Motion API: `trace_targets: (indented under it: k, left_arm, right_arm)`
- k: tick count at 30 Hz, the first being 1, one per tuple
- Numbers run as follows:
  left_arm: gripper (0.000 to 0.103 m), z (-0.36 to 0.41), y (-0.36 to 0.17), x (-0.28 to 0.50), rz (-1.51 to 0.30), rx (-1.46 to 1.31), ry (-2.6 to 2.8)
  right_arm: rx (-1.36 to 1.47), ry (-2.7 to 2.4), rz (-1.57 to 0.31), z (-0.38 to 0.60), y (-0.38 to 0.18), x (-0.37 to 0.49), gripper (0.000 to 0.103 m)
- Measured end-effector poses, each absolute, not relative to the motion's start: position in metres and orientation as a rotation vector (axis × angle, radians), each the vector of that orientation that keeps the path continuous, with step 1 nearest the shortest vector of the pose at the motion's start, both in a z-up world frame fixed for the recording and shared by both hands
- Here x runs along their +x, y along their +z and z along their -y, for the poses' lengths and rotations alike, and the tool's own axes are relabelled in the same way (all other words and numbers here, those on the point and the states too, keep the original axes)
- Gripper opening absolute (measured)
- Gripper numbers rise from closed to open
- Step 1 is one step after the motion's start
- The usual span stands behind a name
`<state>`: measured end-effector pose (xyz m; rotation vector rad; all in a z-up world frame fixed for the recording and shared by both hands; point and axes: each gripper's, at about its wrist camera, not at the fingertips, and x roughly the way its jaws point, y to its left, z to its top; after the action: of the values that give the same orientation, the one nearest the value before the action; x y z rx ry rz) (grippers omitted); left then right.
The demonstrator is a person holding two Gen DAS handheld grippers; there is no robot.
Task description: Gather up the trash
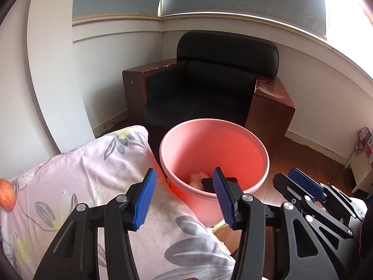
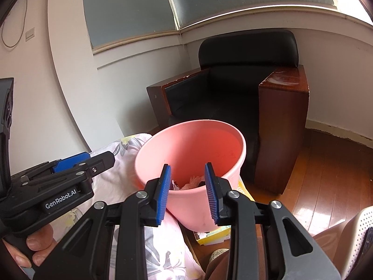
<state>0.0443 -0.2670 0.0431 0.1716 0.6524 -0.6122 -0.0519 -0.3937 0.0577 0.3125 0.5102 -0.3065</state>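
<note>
**Both grippers empty beside the bin**

The left gripper [image 1: 184, 198] and right gripper [image 2: 187, 194] hung with jaws apart, holding nothing, before the round pink plastic bin [image 1: 233, 144]. Crumpled pale wrappers [image 1: 195, 179] lay in its bottom. An orange-red fruit-like scrap [image 1: 7, 197] sat at the left edge of the floral pink bedding [image 1: 93, 175]; fetching it looked the likely next move.

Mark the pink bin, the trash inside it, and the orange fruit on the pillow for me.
pink bin [image 1: 233, 144]: left wrist view, inner back wall.
trash [image 1: 197, 179]: left wrist view, crumpled pale wrapper at the bottom.
orange fruit [image 1: 6, 194]: left wrist view, its visible side.
</note>
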Motion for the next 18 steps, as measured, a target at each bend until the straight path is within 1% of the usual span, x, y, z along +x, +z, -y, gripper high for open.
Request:
trace_targets:
  k: [18]
  left_arm:
    - [0.050, 0.242, 0.043, 0.018, -0.636, 0.172, -0.602]
  right_arm:
    - [0.290, -0.315, -0.527, 0.378, 0.062, -0.067, 0.031]
